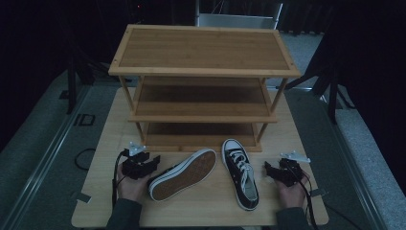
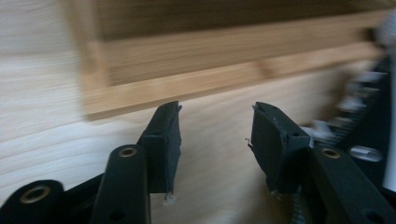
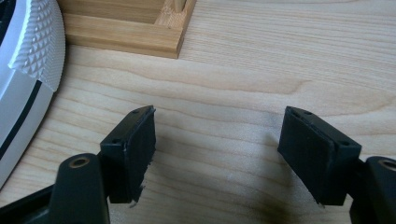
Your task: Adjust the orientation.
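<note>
On table (image 1: 201, 206), far half: one bamboo rack (image 1: 203, 50), three shelves.
Shoes, near of rack: two black sneakers, side by side, apart.
Left shoe (image 1: 184, 173): tipped on its side, brown sole showing, toe toward rack.
Right shoe (image 1: 241, 173): upright, white laces, toe toward rack.
Left gripper (image 1: 140, 165): one, just left of tipped shoe, jaws apart, nothing between.
Right gripper (image 1: 283, 171): one, right of upright shoe, jaws apart over bare wood.
</note>
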Demonstrator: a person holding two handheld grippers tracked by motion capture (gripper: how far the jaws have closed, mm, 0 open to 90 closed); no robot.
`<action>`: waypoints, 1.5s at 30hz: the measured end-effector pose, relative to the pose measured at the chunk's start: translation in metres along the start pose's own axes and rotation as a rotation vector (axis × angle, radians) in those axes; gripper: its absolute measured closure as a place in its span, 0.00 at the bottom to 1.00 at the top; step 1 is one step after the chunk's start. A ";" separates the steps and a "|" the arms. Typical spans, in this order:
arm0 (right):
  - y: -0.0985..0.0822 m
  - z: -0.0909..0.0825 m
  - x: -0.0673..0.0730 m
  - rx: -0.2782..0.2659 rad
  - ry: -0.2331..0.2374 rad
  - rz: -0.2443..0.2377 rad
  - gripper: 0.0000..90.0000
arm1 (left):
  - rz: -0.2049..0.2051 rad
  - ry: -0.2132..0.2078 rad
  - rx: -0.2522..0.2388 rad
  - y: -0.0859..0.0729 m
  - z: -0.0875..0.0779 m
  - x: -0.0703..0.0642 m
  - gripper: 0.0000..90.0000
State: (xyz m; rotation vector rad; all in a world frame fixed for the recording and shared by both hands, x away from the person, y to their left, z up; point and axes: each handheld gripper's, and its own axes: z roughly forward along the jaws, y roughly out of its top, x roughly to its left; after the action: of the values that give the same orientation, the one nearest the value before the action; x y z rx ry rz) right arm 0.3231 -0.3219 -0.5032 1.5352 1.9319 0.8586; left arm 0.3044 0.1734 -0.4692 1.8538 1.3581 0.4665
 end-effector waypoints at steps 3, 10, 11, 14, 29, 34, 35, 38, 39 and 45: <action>0.000 0.000 0.000 0.000 0.001 -0.001 0.30 | 0.017 -0.055 -0.005 0.002 -0.004 -0.007 0.63; 0.000 0.000 0.000 0.000 0.002 -0.003 0.30 | 0.022 -0.141 0.002 0.007 -0.008 -0.014 0.67; 0.000 0.000 0.000 0.000 0.003 -0.004 0.30 | 0.021 -0.149 0.005 0.007 -0.007 -0.015 0.68; 0.001 0.001 0.000 0.000 0.003 -0.005 0.30 | 0.019 -0.197 0.014 0.007 -0.006 -0.017 0.72; 0.001 0.001 0.000 0.000 0.005 -0.006 0.30 | 0.088 -0.269 0.040 0.003 -0.012 -0.034 0.79; 0.001 0.001 0.000 0.000 0.005 -0.006 0.30 | 0.104 -0.282 0.040 0.001 -0.019 -0.043 0.80; 0.001 0.001 0.000 0.000 0.005 -0.006 0.30 | 0.104 -0.282 0.040 0.001 -0.019 -0.043 0.80; 0.001 0.001 0.000 0.000 0.005 -0.006 0.30 | 0.115 -0.302 0.040 -0.001 -0.025 -0.050 0.80; 0.001 0.001 0.000 0.000 0.005 -0.006 0.30 | 0.127 -0.298 0.039 -0.002 -0.026 -0.052 0.80; 0.001 0.001 0.000 0.000 0.005 -0.006 0.30 | 0.150 -0.335 0.029 -0.009 -0.035 -0.064 0.79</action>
State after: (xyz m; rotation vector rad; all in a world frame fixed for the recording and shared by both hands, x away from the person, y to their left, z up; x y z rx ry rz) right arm 0.3242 -0.3218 -0.5032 1.5279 1.9392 0.8609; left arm 0.2519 0.1289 -0.4445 1.9618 1.0117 0.1981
